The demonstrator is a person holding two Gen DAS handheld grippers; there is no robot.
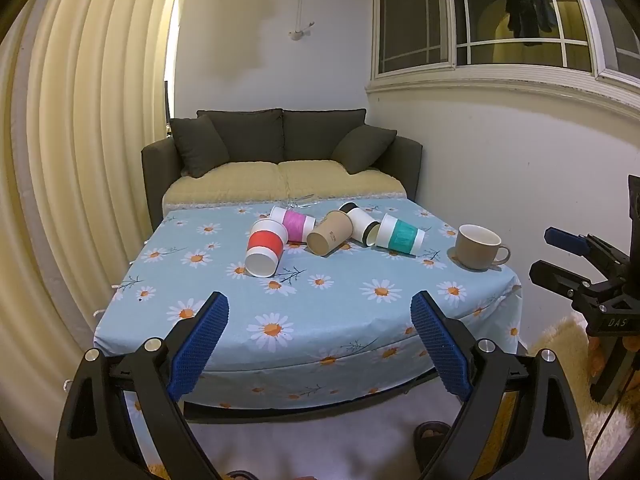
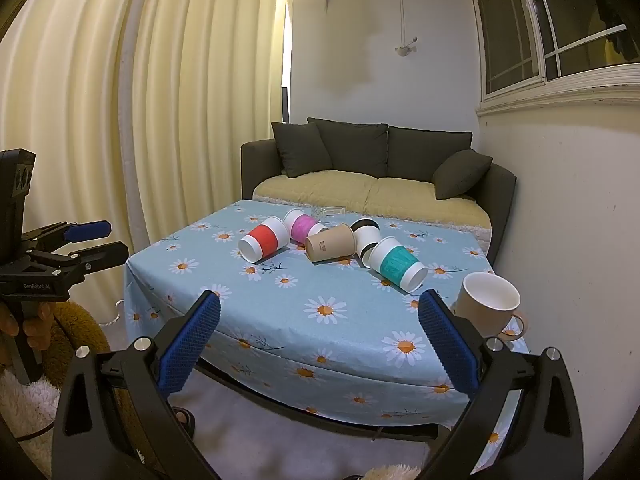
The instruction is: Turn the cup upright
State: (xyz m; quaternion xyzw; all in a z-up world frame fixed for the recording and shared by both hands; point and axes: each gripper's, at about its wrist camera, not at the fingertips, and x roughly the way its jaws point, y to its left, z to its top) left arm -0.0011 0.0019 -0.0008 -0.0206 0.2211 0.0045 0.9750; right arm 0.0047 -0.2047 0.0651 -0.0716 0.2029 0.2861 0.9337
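Observation:
Several paper cups lie on their sides in a cluster on the table: a red-sleeved cup [image 1: 264,251] [image 2: 264,242], a pink-sleeved cup [image 1: 294,222] [image 2: 302,226], a plain brown cup [image 1: 330,233] [image 2: 331,243], a black-and-white cup [image 1: 360,222] [image 2: 366,236] and a teal-sleeved cup [image 1: 400,235] [image 2: 398,264]. A beige mug [image 1: 478,246] [image 2: 486,304] stands upright at the right edge. My left gripper [image 1: 320,312] is open and empty, before the table's front edge. My right gripper [image 2: 320,312] is open and empty, near the front right corner; it also shows in the left wrist view [image 1: 560,256].
The table [image 1: 312,332] has a blue daisy cloth. A dark sofa [image 1: 280,160] with a yellow cover stands behind it. Curtains [image 1: 80,160] hang on the left, a wall and window on the right. A furry rug [image 1: 576,344] lies on the floor.

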